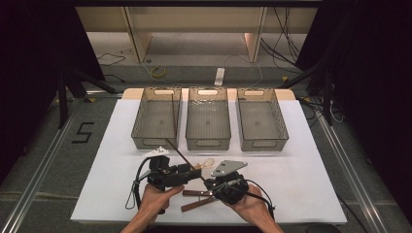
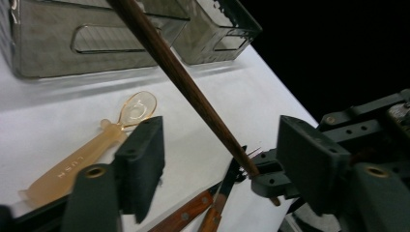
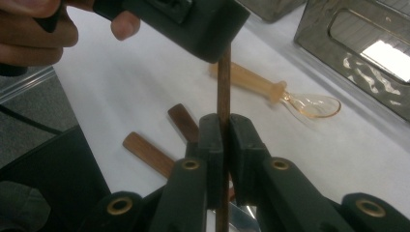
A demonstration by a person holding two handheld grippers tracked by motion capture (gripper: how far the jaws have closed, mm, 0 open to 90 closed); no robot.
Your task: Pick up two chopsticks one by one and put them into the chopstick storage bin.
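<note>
A white table (image 1: 311, 194) stood on a grey floor (image 1: 39, 145) marked with a black "5" (image 1: 83, 132). Beyond it stood pale wooden shelving (image 1: 194, 19), with cables (image 1: 158, 73) on the floor; darkness flanked both sides.

Ahead of my tongs the desk (image 1: 301, 170) lies bare to the right, wide enough to pass. Three bins (image 1: 208, 121) wall off the far side, with narrow gaps between them. Close in, the amber spoon (image 2: 96, 145), two wooden-handled utensils (image 1: 197, 199) and the slanting brown stick (image 2: 188, 87) crowd the middle.
</note>
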